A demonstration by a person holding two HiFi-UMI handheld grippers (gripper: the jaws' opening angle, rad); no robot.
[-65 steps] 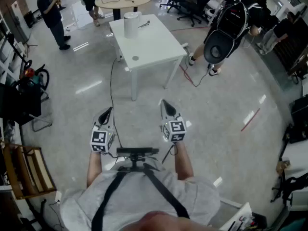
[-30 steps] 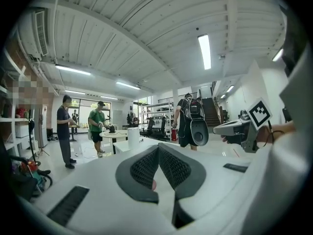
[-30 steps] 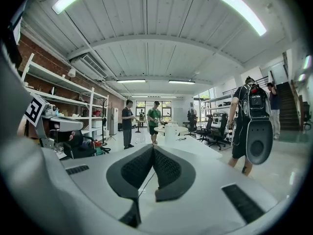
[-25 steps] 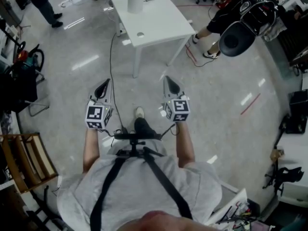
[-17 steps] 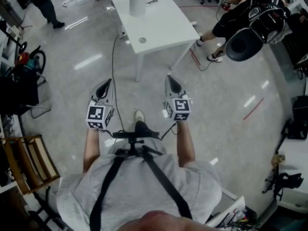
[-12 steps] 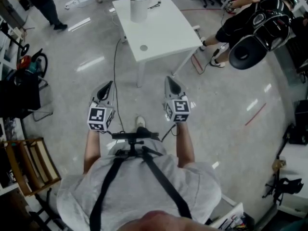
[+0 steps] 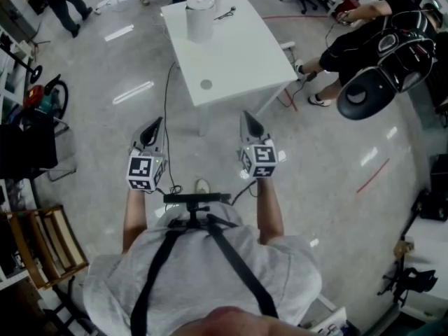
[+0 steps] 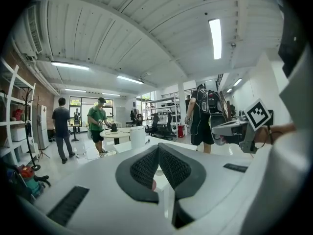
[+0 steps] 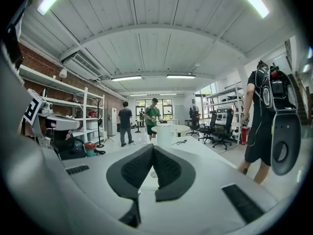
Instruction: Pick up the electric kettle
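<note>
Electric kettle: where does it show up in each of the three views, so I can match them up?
Head view: the electric kettle stands top centre, at the far end of the white table.
Left gripper view: the kettle is small, just left of centre.
Right gripper view: the kettle is near centre.
Shared landmark: the white table under it.

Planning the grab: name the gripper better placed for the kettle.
Right gripper, narrowly: the white cylindrical kettle stands nearer its shut jaws' line than the left gripper's; both short of the white table.
</note>
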